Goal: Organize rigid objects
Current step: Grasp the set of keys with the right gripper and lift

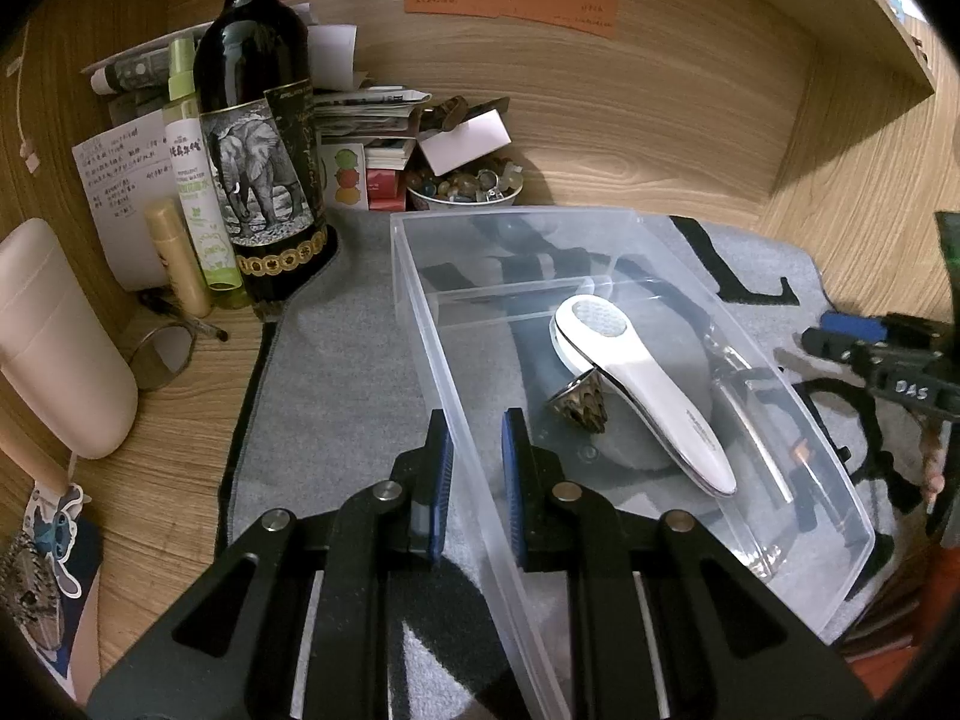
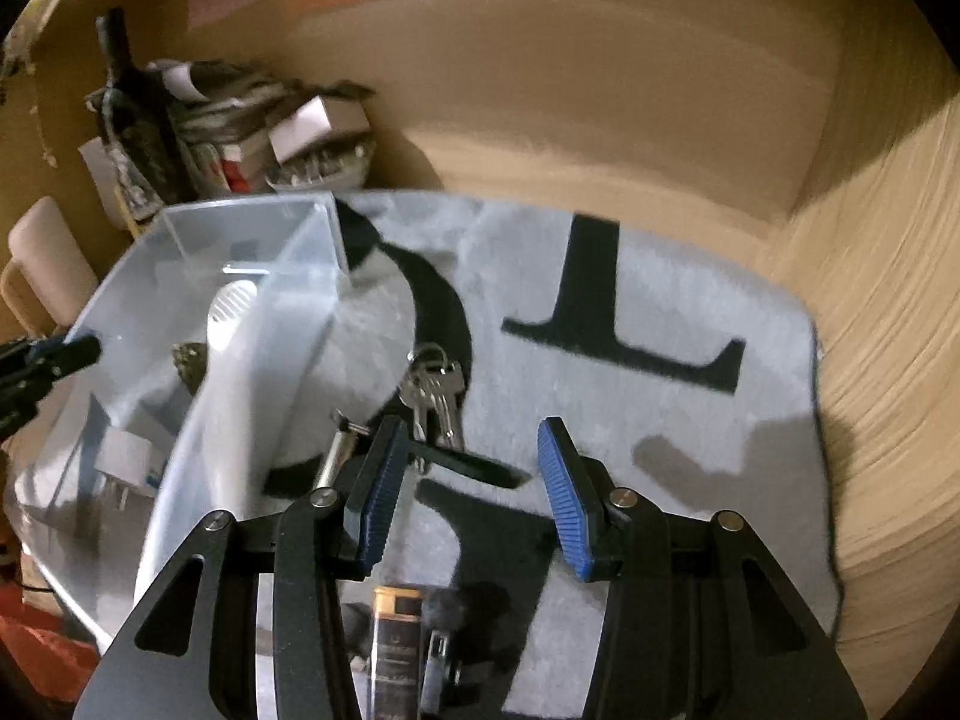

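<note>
Left hand-held gripper (image 1: 474,450): clamped on the clear bin's (image 1: 828,468) near wall, probably steadying it.
Right hand-held gripper (image 2: 468,480): jaws apart, empty, over the mat (image 2: 690,300).
Keys (image 2: 435,402): on the mat just beside the bin, likely next.
Massager (image 1: 642,396): already inside the bin.

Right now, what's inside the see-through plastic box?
Inside the clear plastic box lie a white handheld device and, partly tucked under it, a brown scaly cone-shaped ornament. A small white object shows near one end; the device covers whatever is beneath it.
</note>
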Motion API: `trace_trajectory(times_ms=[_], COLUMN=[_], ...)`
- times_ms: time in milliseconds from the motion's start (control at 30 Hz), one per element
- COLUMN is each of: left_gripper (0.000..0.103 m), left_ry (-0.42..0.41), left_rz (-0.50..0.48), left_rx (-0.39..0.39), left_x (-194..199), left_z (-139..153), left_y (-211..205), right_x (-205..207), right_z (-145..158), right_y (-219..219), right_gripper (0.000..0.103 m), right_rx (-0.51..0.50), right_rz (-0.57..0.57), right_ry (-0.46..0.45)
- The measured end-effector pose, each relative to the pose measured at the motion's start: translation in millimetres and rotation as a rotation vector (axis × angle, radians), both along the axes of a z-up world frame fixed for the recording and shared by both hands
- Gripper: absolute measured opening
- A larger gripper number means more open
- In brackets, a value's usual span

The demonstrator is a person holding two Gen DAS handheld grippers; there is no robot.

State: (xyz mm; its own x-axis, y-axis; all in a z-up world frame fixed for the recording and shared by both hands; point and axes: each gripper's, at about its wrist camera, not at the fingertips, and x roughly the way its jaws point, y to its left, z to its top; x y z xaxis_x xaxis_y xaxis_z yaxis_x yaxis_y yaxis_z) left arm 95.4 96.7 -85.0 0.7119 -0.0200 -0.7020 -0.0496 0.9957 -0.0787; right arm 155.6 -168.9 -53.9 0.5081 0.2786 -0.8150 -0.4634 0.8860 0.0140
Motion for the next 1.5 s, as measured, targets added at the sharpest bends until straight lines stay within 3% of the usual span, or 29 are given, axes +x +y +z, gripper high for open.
trace_trajectory(times_ms=[300, 467, 600, 767, 867, 1067, 1500], left_gripper=[0.015, 0.015, 0.015, 0.015, 0.015, 0.015, 0.015], left_ry=[0.001, 0.003, 0.002, 0.0, 0.002, 0.003, 0.002], left_rz=[0.004, 0.002, 0.0, 0.001, 0.0, -0.003, -0.002], left_rx=[-0.001, -0.006, -0.008, -0.011, -0.013, -0.009, -0.004], left_x=[-0.7, -0.7, -0.5, -0.7, 0.4, 1.9, 2.1], left_z=[0.3, 0.5, 0.3, 0.0, -0.6, -0.1, -0.2], left_y=[-0.1, 0.7, 1.3, 1.2, 1.4, 1.2, 1.2], right_x=[31.0, 39.4, 44.2, 43.7, 42.8, 38.3, 10.4], right_z=[-28.1, -47.7, -53.3, -53.9, -53.1, -43.7, 18.1], right_y=[23.0, 40.3, 42.0, 41.1, 40.5, 36.8, 29.3], right_gripper=[0.042, 0.042, 0.042, 0.024, 0.024, 0.023, 0.023], right_rx=[-0.008, -0.064, -0.057, -0.039, -0.037, -0.021, 0.026], right_rz=[0.056, 0.094, 0.097, 0.094, 0.089, 0.074, 0.069], right_ry=[0.098, 0.145, 0.14, 0.117, 0.109, 0.082, -0.089])
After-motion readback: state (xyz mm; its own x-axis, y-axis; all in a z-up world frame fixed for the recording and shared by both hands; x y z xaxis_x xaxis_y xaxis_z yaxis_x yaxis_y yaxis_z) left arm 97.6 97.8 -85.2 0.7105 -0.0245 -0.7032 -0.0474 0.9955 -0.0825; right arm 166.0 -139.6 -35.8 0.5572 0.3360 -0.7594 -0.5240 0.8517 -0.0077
